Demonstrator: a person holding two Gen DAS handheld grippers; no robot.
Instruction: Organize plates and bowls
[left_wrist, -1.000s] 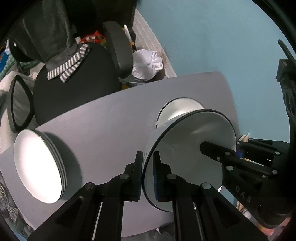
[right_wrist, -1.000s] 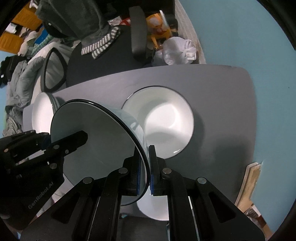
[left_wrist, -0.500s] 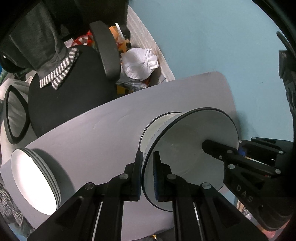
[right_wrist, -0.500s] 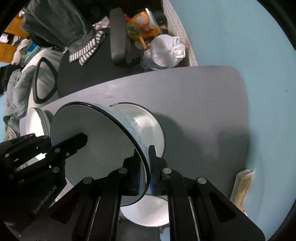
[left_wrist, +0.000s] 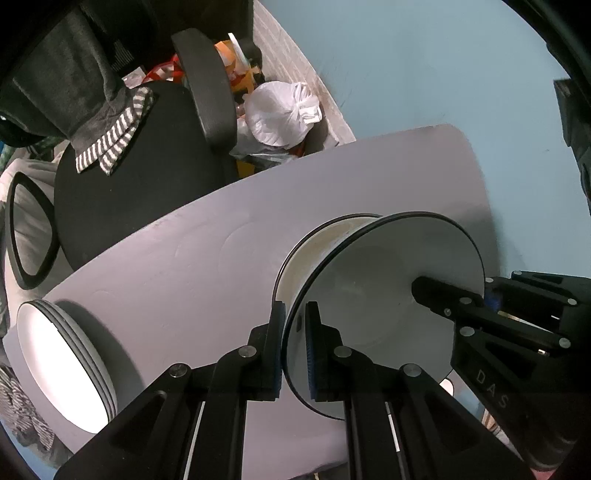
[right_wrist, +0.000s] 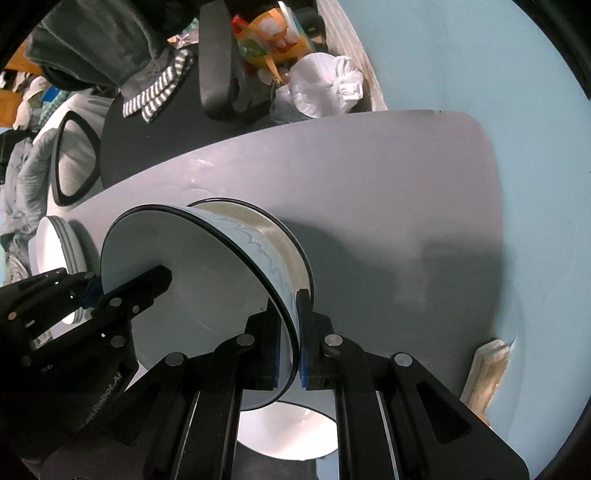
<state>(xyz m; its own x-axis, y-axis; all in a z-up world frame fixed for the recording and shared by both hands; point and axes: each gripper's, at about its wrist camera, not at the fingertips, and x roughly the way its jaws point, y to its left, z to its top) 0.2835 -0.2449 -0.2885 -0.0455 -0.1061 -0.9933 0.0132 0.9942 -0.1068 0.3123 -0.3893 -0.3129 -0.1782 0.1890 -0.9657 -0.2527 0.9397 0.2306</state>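
Left gripper (left_wrist: 294, 347) and right gripper (right_wrist: 288, 345) pinched opposite rims of black-rimmed bowl (left_wrist: 384, 295), above second bowl (right_wrist: 258, 221) on grey table (left_wrist: 184, 266).

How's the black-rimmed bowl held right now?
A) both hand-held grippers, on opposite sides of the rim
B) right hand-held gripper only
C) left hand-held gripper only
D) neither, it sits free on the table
A: the left hand-held gripper and the right hand-held gripper each pinch the bowl rim, on opposite sides.
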